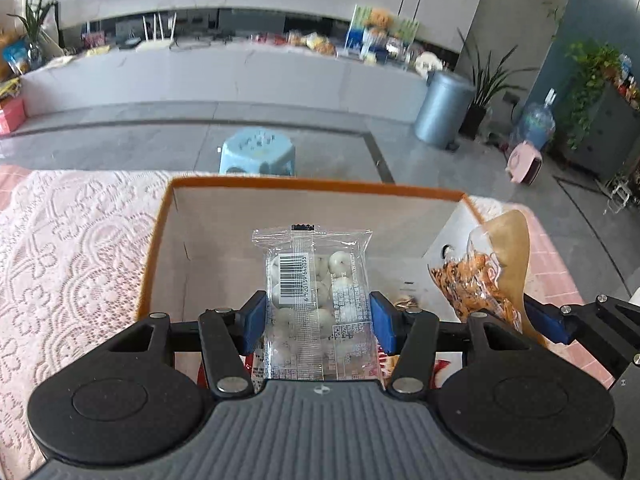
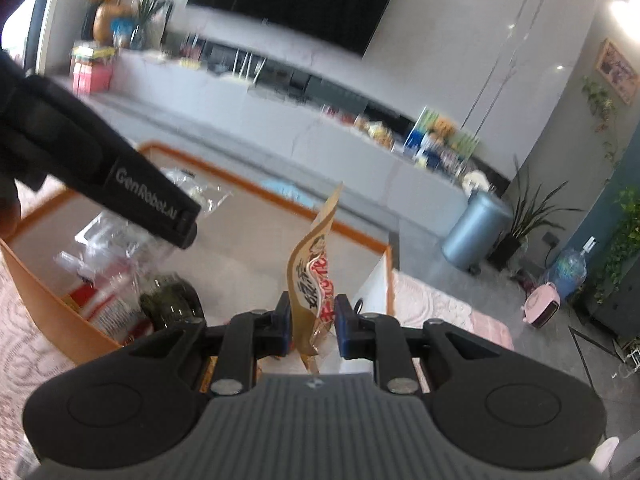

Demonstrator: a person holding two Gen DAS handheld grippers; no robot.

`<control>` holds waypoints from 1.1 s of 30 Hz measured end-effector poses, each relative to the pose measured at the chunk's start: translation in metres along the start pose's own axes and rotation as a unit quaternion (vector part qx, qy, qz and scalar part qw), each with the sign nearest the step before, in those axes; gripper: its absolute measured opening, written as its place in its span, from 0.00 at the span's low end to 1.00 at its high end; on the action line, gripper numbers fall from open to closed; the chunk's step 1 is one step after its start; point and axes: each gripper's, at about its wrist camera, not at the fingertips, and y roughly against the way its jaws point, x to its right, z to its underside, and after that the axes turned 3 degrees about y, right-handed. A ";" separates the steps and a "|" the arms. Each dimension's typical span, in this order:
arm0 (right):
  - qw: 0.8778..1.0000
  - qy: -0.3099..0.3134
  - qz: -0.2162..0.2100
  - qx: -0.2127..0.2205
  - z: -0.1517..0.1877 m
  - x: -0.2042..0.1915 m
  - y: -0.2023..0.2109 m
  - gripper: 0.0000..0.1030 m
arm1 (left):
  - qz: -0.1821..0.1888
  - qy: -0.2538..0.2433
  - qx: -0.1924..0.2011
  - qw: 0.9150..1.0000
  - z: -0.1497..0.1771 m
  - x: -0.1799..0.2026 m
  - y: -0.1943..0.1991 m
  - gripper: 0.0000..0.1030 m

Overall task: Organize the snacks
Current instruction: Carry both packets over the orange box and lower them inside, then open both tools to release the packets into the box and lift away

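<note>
Here, left tool (image 1: 318, 322) clamped on clear candy packet (image 1: 316, 280) above orange-rimmed box (image 1: 320, 186), right tool (image 2: 310, 326) pinching tan snack pouch (image 2: 314, 276).

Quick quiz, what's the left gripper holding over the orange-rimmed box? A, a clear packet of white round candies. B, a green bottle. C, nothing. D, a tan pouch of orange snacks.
A: the left gripper has its blue pads closed on the clear packet of white round candies, barcode side up, above the orange-rimmed box.

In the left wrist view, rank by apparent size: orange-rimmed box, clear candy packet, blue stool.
1. orange-rimmed box
2. clear candy packet
3. blue stool, though it stands much farther away, so its real size is unsure.
</note>
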 end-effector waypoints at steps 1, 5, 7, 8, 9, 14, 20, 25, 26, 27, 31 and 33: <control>1.000 0.001 -0.005 -0.012 -0.002 0.001 -0.009 0.17 | -0.001 -0.003 -0.008 1.000 0.000 -0.001 -0.005 0.60; 0.998 0.010 -0.016 -0.056 -0.005 -0.001 -0.037 0.17 | -0.012 -0.033 -0.032 0.999 -0.001 0.000 -0.023 0.60; 0.997 0.019 -0.018 -0.072 -0.005 -0.005 -0.044 0.17 | -0.019 -0.047 -0.041 0.998 0.001 0.002 -0.031 0.60; 0.996 0.025 -0.018 -0.078 -0.005 -0.007 -0.047 0.17 | -0.023 -0.052 -0.045 0.997 0.002 0.003 -0.034 0.60; 0.996 0.032 -0.016 -0.081 -0.005 -0.008 -0.050 0.17 | -0.027 -0.056 -0.051 0.997 0.003 0.004 -0.038 0.60; 0.993 0.066 -0.017 -0.096 -0.005 -0.015 -0.059 0.17 | -0.054 -0.072 -0.070 0.994 0.007 0.009 -0.050 0.60; 0.991 0.087 -0.018 -0.099 -0.004 -0.017 -0.060 0.17 | -0.072 -0.080 -0.096 0.990 0.005 0.015 -0.057 0.64; 0.991 0.076 -0.025 -0.104 -0.006 -0.013 -0.060 0.17 | -0.075 -0.072 -0.107 0.989 0.003 0.011 -0.059 0.68; 0.991 0.076 -0.026 -0.105 -0.006 -0.013 -0.060 0.17 | -0.077 -0.071 -0.105 0.989 0.002 0.010 -0.057 0.71; 0.991 0.077 -0.027 -0.105 -0.005 -0.013 -0.059 0.17 | -0.079 -0.072 -0.103 0.989 0.003 0.010 -0.056 0.71; 0.991 0.075 -0.030 -0.104 -0.006 -0.012 -0.057 0.18 | -0.081 -0.074 -0.086 0.990 0.001 0.012 -0.043 0.76; 0.992 0.070 -0.028 -0.104 -0.007 -0.010 -0.055 0.20 | -0.077 -0.068 -0.074 0.992 0.000 0.011 -0.033 0.79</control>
